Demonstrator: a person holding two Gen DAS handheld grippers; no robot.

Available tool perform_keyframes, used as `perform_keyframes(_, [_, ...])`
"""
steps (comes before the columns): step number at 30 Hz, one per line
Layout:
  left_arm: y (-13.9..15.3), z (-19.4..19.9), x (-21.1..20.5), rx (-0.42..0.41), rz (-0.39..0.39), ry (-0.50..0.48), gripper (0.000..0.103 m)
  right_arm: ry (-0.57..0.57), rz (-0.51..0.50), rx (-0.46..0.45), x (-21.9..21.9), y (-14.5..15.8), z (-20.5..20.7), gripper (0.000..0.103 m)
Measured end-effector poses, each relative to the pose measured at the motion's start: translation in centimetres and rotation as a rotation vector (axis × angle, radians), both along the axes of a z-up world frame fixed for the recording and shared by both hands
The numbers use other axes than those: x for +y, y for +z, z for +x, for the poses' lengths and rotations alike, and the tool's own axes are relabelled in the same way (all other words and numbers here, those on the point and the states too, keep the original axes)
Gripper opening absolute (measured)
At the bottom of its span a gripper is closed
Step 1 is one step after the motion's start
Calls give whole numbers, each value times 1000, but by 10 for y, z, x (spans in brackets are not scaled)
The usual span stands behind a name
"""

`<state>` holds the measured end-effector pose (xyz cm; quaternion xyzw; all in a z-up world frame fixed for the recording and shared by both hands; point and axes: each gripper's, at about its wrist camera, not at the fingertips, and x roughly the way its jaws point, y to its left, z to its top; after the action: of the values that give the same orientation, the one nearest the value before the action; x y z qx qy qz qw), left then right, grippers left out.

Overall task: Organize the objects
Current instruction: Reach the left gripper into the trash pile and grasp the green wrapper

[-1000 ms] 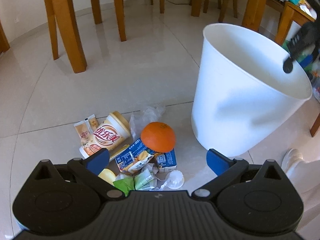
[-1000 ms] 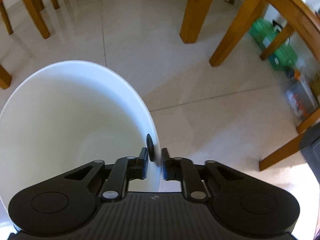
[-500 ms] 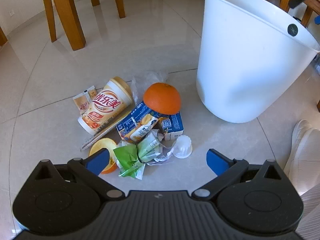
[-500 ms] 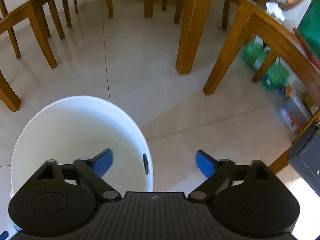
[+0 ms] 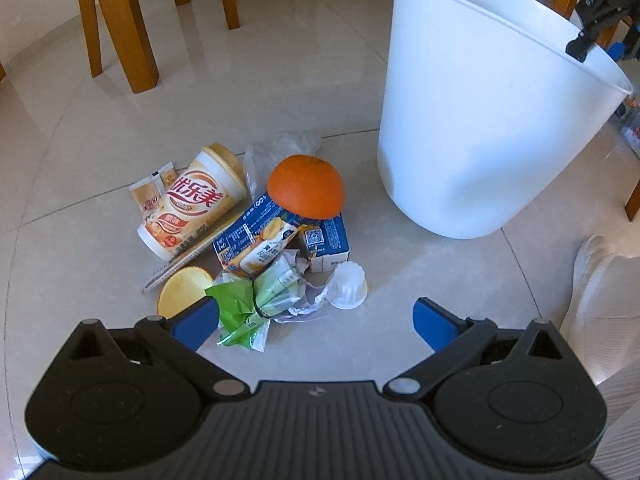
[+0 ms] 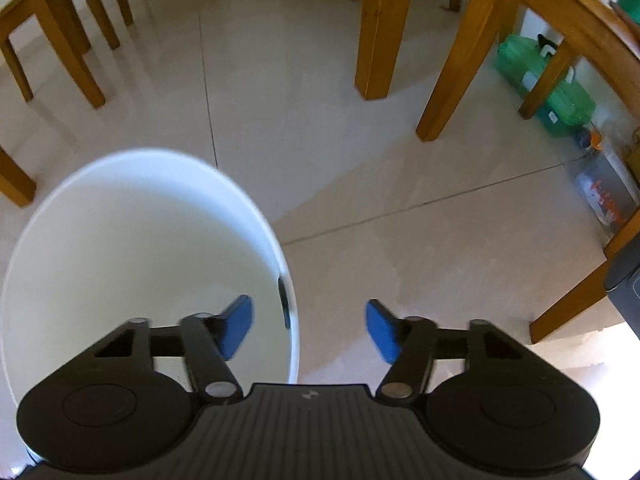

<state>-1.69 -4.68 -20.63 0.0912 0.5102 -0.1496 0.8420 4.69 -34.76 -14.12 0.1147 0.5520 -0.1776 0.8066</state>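
A white bin [image 5: 480, 120] stands on the tiled floor, right of a litter pile: an orange [image 5: 306, 192], a milk tea cup [image 5: 192, 208] on its side, a blue carton [image 5: 276, 236], a green wrapper [image 5: 248, 304], a small clear cup [image 5: 348, 288], sachets [image 5: 154, 188] and a yellow lid [image 5: 182, 292]. My left gripper [image 5: 316, 320] is open and empty, just in front of the pile. My right gripper [image 6: 308, 328] is open, its fingers straddling the bin's rim [image 6: 286, 280]; it also shows in the left wrist view [image 5: 600, 8].
Wooden chair and table legs [image 5: 120, 28] stand behind the pile and around the bin [image 6: 380, 32]. A green container [image 6: 548, 84] and a clear jug [image 6: 608, 192] sit under furniture at right. A white-clad foot [image 5: 604, 280] is at the right edge.
My right gripper has opened and let go of the bin's rim, and the bin now stands upright. My left gripper has pulled back from the pile.
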Motion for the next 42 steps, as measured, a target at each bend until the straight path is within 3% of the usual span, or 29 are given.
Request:
perform_keyframes(2, [-1,0,1,4,-1,1,102,6,-19,4,3,-5,1,47])
perform_keyframes(4, [-2,-1,2,4,3,1,102,10,-26,5,2,-9,3,34])
perform_keyframes(9, [-5,-1,7,12,7,-1,102,25,-4,-9,7,-8,6,14])
perform_keyframes(14, [-11,-3,19,15,22,-22,102,30,-38,-20,11,-5,10,15])
perform_keyframes(21, [-36,8,45,-66,106,-33,99,38,-51,-14,11,-6,13,16])
perform_keyframes(28, [-81,11,27,-167,322,-324,81,27,-43,-11,10,-6,14,16])
perform_keyframes(35, [-117,16,5,-184,459,-530,79,20,-34,-9,9,-6,14,16])
perform_keyframes(38, [-132,19,-2,-171,513,-581,73,17,-32,-8,9,-6,14,16])
perform_keyframes(42, [-133,21,-2,-171,501,-577,69,18,-33,-7,9,-6,14,16])
